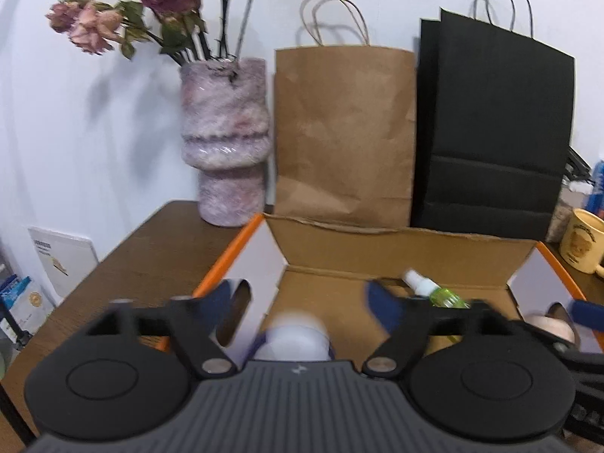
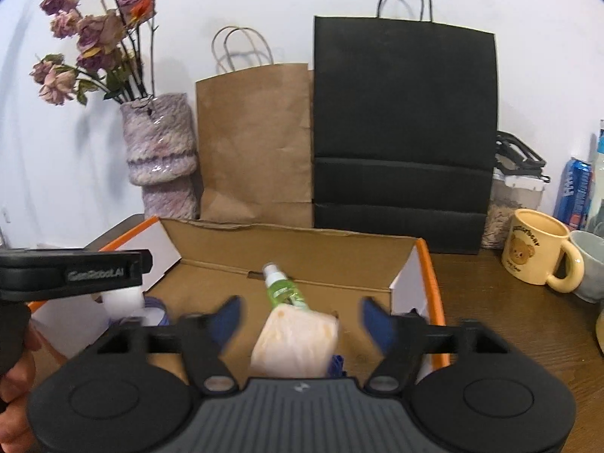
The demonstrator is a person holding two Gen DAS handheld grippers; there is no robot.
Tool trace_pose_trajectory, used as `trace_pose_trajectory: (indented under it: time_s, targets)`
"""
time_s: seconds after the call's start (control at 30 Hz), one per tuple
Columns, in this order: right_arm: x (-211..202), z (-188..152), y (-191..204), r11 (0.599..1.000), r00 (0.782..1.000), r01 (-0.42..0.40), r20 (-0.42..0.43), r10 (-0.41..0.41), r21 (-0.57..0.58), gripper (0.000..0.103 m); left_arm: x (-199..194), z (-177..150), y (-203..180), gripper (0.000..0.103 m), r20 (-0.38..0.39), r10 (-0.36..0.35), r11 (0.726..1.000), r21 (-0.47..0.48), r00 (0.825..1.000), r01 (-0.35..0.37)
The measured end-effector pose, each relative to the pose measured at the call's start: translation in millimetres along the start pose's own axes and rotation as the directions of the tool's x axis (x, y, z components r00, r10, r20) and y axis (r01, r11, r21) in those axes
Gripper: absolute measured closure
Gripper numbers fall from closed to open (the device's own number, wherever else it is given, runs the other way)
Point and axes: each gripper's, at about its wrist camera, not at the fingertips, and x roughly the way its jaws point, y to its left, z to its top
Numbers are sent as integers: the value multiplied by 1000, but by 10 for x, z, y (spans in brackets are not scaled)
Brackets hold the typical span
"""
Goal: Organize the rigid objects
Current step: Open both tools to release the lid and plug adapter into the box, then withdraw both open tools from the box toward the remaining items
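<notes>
Your left gripper (image 1: 302, 298) and right gripper (image 2: 302, 321) gape wide, gripping nothing, over the cardboard box (image 2: 302, 249).

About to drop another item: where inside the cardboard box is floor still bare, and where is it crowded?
Bare floor lies in the cardboard box along its back wall, left of the green spray bottle. The near side is crowded: white object on the left, pale block in the middle, against the bottle's base.
</notes>
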Motion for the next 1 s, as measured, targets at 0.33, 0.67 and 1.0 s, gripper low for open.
trace_pose_trajectory:
  time_s: [0.33,0.67,1.0]
  targets:
    - [-2,5,-49,1000,1000,13,5,-13,11,0,38,38,110,0,-7,28,998,-60,1000,-28]
    - [-6,2,-24,1000,1000,11,4,-11,4,0,19,27,83,0,-5,21,999,-49,1000,-22]
    - [-27,4,-3,1000,1000,7,10,-7,1,0,-18,29,61,0,2,18,999,-44,1000,-18]
